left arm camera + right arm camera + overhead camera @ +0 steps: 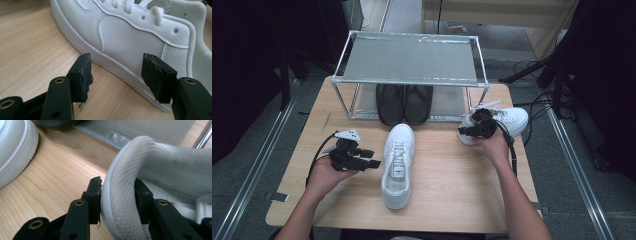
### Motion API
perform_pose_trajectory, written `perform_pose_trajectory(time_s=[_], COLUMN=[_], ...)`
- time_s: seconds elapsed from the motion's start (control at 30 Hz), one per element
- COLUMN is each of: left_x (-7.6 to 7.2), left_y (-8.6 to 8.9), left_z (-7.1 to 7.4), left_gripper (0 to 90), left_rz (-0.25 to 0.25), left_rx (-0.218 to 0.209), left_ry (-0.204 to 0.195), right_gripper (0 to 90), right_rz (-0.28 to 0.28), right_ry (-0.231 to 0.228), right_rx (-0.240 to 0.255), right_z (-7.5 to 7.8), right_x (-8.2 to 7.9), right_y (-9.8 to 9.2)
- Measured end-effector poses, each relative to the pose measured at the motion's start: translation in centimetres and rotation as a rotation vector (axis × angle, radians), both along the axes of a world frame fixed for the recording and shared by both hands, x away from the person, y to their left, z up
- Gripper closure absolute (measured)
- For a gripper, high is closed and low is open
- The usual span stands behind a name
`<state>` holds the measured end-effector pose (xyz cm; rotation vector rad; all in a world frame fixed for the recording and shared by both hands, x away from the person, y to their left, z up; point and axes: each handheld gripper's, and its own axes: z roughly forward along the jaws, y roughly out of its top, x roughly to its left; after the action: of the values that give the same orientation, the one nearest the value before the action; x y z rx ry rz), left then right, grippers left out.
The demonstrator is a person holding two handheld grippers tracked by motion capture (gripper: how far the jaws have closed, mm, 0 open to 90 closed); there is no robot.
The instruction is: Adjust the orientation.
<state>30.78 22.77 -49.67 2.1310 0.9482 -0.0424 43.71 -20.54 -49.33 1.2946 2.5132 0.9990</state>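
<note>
One white sneaker (398,165) lies in the middle of the table, toe pointing at the rack. My left gripper (372,158) stands open just left of it; in the left gripper view its jaws (117,65) face the sneaker's side (130,42) without clasping it. A second white sneaker (511,119) sits at the right by the rack's corner. My right gripper (472,129) is shut on its padded heel collar (125,195), one pad outside and one inside the shoe (162,162).
A metal two-level rack (412,60) stands at the back of the wooden table (452,190), with a pair of black shoes (404,102) on its lower shelf. The rack's base rail (112,135) runs just behind the held sneaker. Cables trail from both grippers.
</note>
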Motion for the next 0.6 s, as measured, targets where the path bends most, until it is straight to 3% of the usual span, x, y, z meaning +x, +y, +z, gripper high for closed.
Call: perform_pose_trajectory(time_s=[0.2,0.37,0.5,0.6], left_x=[0.0,0.1,0.1,0.1], left_y=[-0.1,0.3,0.5,0.5], left_z=[0.0,0.0,-0.1,-0.1], left_gripper=[41.7,41.8,41.8,41.8], left_rz=[0.003,0.014,0.015,0.019], left_rx=[0.011,0.009,0.006,0.004], left_ry=[-0.003,0.000,-0.001,0.000], right_gripper=[73.5,75.9,76.0,75.1], right_rz=[0.018,0.023,0.020,0.021], right_ry=[0.016,-0.069,-0.073,-0.136], right_rx=[0.036,-0.067,-0.054,-0.111], right_z=[-0.1,0.3,0.8,1.7], right_x=[0.0,-0.5,-0.7,-1.3], right_y=[-0.2,0.8,0.5,0.7])
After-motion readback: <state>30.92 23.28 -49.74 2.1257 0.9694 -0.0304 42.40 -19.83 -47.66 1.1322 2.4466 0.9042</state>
